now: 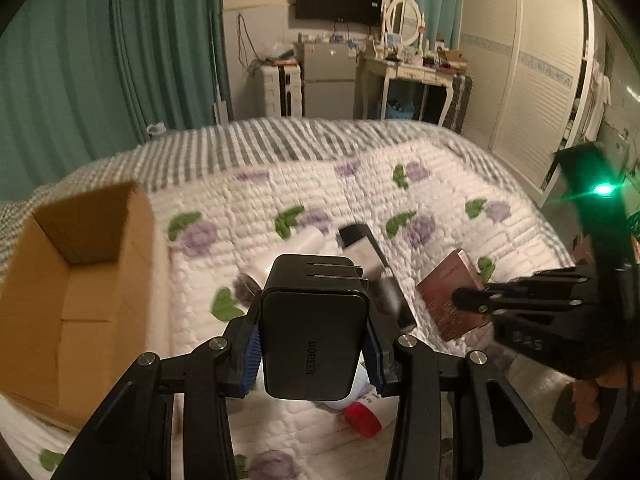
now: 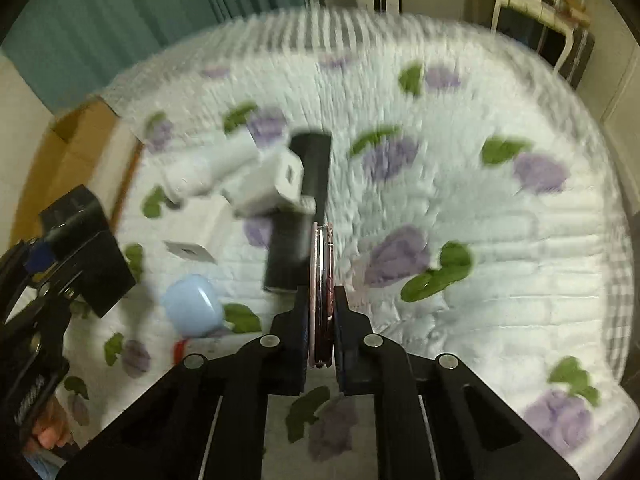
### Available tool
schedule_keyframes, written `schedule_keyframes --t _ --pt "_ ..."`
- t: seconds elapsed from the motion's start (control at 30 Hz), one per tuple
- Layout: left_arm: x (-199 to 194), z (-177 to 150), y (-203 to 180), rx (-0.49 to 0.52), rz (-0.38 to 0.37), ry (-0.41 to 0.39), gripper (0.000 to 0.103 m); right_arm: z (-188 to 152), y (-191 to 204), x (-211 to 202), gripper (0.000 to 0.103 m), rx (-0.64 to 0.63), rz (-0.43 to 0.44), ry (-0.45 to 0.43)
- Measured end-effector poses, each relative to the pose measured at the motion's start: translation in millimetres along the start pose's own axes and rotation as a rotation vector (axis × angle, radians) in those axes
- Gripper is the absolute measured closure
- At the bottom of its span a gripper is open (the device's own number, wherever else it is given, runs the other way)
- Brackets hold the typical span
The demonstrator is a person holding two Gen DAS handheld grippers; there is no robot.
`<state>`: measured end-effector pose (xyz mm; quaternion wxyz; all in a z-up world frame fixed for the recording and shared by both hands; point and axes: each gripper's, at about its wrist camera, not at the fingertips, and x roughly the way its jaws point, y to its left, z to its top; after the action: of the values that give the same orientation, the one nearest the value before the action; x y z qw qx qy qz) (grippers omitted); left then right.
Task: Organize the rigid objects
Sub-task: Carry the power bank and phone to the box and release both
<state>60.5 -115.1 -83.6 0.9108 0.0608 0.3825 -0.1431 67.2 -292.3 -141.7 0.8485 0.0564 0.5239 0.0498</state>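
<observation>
Cardboard box point(image 1: 80, 280) looks empty. My left claw point(image 1: 314, 344) clamps black charger point(image 1: 314, 336), prongs pointing away; right claw point(image 2: 321, 320) pinches thin pink case point(image 2: 321, 280) edge-on.

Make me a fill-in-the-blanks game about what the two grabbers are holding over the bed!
1. The left gripper is clamped on a black ____.
2. The open cardboard box sits on the ____ side of the left wrist view.
3. The right gripper pinches a thin, flat case by its ____.
4. The small cap lying on the quilt below the charger is ____.

Missing words: charger; left; edges; red
</observation>
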Motion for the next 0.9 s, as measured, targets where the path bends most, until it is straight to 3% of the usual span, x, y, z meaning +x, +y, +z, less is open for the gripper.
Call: schedule_keyframes --t 0.07,0.23,0.5,0.67,0.9 --pt "-15 9 8 -0.007 0.003 -0.032 0.061 1 7 -25 0.093 -0.018 -0.023 -0.081" --pt "-56 31 35 -0.038 -0.002 -0.112 0.061 16 33 -73 0.093 -0.038 -0.022 -0.18" --pt "-95 47 107 -0.078 0.077 -0.171 0.061 48 140 -129 0.093 -0.194 0.029 -0.31" --pt "-89 36 159 -0.102 0.145 -0.152 0.061 63 207 -120 0.093 -0.26 0.12 -0.323" --pt "-42 11 213 -0.127 0.197 -0.066 0.061 77 267 -59 0.093 -0.307 0.161 -0.246"
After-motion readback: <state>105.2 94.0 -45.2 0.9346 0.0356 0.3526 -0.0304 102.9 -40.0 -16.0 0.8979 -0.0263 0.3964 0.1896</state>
